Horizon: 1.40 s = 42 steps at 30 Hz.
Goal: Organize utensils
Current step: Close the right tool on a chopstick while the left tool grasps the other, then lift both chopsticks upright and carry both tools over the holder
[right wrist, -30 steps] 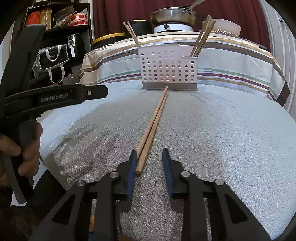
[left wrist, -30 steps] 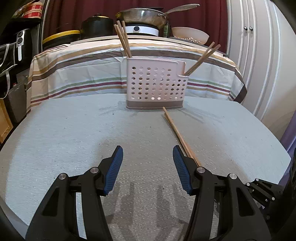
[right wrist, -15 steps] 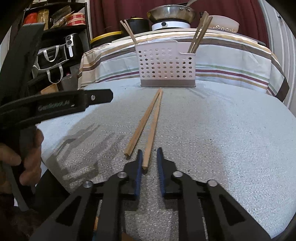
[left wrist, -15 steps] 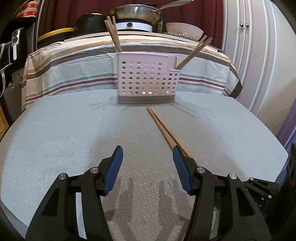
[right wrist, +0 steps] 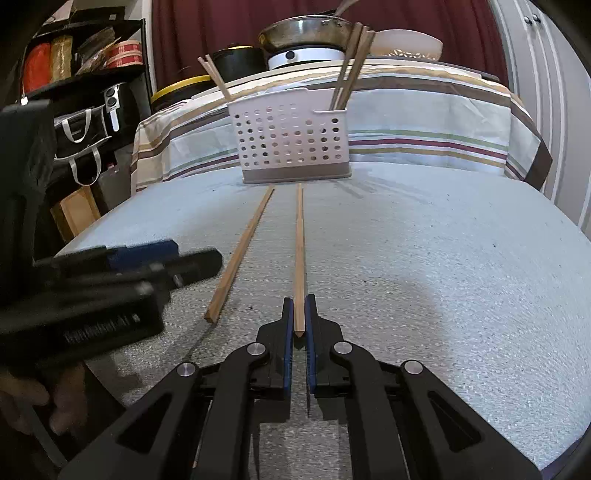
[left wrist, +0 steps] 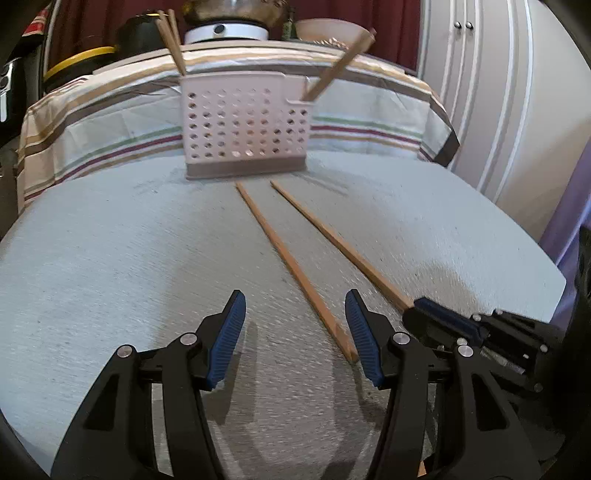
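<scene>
Two wooden chopsticks lie on the grey table, pointing at a white perforated utensil caddy (left wrist: pixel 245 129) (right wrist: pixel 291 142) that holds more chopsticks at both ends. My right gripper (right wrist: pixel 299 317) is shut on the near end of the right chopstick (right wrist: pixel 300 251), also seen in the left wrist view (left wrist: pixel 340 245). The left chopstick (left wrist: pixel 291 264) (right wrist: pixel 242 254) lies loose. My left gripper (left wrist: pixel 295 325) is open, and the loose chopstick's near end rests just inside its right finger (left wrist: pixel 360 332).
Behind the table a striped cloth (right wrist: pixel 424 122) covers a counter with a pan (right wrist: pixel 303 31), a bowl (right wrist: pixel 406 44) and black pots. A shelf with bags (right wrist: pixel 81 122) stands at the left. White cabinet doors (left wrist: pixel 491 92) are on the right.
My right gripper closed on one chopstick and the two sticks spread apart. My left gripper moved right and forward, so the loose chopstick's end now lies between its fingers.
</scene>
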Each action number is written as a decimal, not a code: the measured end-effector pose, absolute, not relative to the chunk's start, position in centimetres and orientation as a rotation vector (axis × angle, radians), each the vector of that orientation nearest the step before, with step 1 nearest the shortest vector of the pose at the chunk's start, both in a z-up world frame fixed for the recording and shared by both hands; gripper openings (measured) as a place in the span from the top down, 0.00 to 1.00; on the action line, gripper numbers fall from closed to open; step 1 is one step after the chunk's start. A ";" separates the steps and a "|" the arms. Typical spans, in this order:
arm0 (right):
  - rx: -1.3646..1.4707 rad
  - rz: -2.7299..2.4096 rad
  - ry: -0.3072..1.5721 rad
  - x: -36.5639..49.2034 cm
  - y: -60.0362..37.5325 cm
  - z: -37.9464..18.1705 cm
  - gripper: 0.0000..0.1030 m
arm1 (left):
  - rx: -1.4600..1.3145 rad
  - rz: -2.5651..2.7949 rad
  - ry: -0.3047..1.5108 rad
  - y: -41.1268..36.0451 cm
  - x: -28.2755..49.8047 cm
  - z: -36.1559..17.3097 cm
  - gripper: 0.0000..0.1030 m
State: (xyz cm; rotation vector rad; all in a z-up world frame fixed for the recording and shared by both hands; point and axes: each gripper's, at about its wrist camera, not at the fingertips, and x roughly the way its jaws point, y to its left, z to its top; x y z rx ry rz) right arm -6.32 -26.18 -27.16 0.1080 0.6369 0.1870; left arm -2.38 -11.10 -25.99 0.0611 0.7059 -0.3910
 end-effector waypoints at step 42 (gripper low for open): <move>0.149 0.181 0.592 -6.4 -27.2 -26.7 0.93 | 0.102 -0.329 0.594 -10.8 -4.1 -27.3 0.94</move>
